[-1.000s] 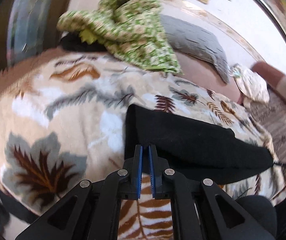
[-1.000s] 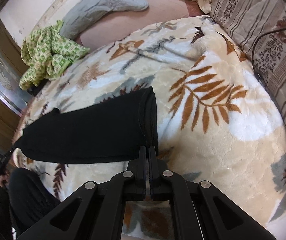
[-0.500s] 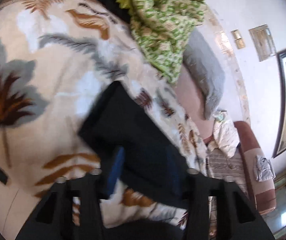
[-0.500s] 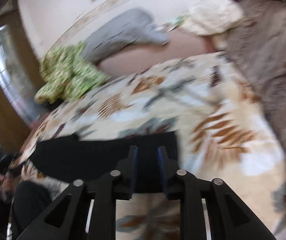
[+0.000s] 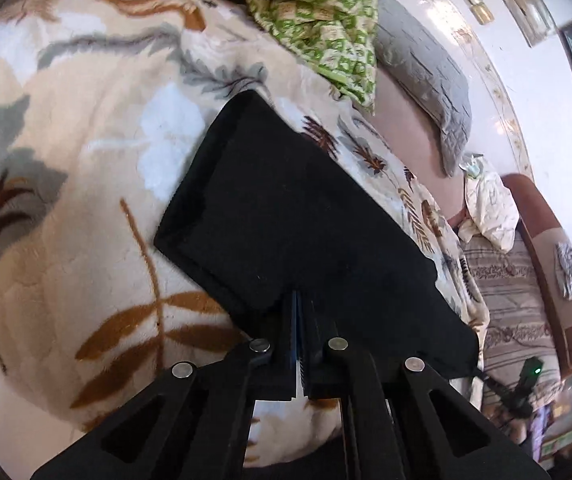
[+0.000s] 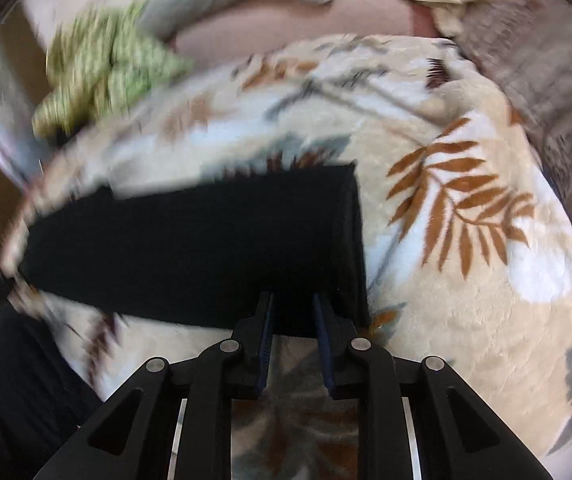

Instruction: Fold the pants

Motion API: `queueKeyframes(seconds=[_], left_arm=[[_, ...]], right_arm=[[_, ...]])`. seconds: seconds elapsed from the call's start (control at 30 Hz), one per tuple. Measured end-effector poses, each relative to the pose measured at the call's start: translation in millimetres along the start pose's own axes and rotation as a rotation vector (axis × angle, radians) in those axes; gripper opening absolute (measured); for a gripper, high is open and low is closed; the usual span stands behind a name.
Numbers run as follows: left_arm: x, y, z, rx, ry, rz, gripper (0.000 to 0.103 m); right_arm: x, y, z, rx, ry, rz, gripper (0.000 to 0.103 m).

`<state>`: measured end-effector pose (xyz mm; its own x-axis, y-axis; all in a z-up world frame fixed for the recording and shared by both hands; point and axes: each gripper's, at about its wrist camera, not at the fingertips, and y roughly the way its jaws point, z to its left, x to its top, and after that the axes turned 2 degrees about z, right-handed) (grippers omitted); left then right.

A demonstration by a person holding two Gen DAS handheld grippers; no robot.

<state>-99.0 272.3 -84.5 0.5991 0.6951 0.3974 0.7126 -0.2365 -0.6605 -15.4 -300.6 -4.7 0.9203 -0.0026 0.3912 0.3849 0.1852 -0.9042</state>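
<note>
Folded black pants (image 5: 298, 216) lie on a leaf-patterned blanket (image 5: 85, 152). The left gripper (image 5: 298, 300) has just clamped onto their near edge. The right gripper (image 6: 293, 300) stands narrowly parted over the pants' edge, not pressing it.

Bed (image 5: 85, 208) is covered by a cream plush blanket (image 6: 486, 320) with brown and grey leaf print. Black pants (image 5: 286, 216), folded into a long flat band, lie directly on the blanket near its front edge. Crumpled green-patterned cloth (image 5: 318, 12) sits at the far end. Grey quilted pillow (image 5: 426, 72) lies beyond it, on a pinkish sheet (image 5: 410, 140).
</note>
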Motion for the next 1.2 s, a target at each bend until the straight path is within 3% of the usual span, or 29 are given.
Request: queueKeyframes(seconds=[0.13, 0.27, 0.67, 1.03, 1.2], left_arm=[[-13.8, -22.7, -8.6, -0.105, -0.041, -0.038, 0.035], [-18.5, -27.8, 3.7, -0.18, -0.101, -0.036, 0.037], [-26.0, -26.0, 31.0, -0.179, -0.192, -0.019, 0.043], [-26.8, -27.4, 26.8, -0.195, -0.209, -0.018, 0.044], [-26.0, -29.6, 27.2, -0.199, -0.202, -0.022, 0.044]], right_arm=[[-25.1, -18.7, -59.2, 0.373, 0.458, -0.127, 0.036], [-44.6, 2.0, -88.2, 0.539, 0.715, -0.087, 0.037], [-56.8, 10.0, -96.7, 0.494, 0.794, -0.029, 0.037], [-40.0, 11.7, -87.3, 0.608, 0.764, -0.1, 0.037], [-40.7, 19.9, -86.5, 0.501, 0.757, -0.046, 0.037]])
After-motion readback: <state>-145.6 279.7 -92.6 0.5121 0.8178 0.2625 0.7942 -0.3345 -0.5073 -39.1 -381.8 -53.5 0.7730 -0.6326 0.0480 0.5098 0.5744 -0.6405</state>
